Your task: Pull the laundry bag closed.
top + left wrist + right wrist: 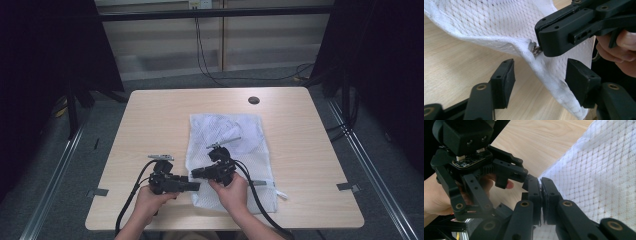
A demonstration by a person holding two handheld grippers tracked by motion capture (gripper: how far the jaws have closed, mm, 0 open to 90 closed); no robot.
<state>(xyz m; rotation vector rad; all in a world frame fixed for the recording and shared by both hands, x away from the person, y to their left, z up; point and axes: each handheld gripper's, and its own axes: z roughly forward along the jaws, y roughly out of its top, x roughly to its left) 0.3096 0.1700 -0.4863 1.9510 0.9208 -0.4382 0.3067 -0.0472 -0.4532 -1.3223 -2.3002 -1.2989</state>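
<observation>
Mesh bag edge pinched by right tool; left tool gapes.

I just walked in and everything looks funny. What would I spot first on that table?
First, the white mesh bag lying flat in the middle of the wooden table. Next, two black grippers meeting at its near left edge: the right gripper pinches a small metal zipper pull there, while the left gripper waits open around the edge.
</observation>
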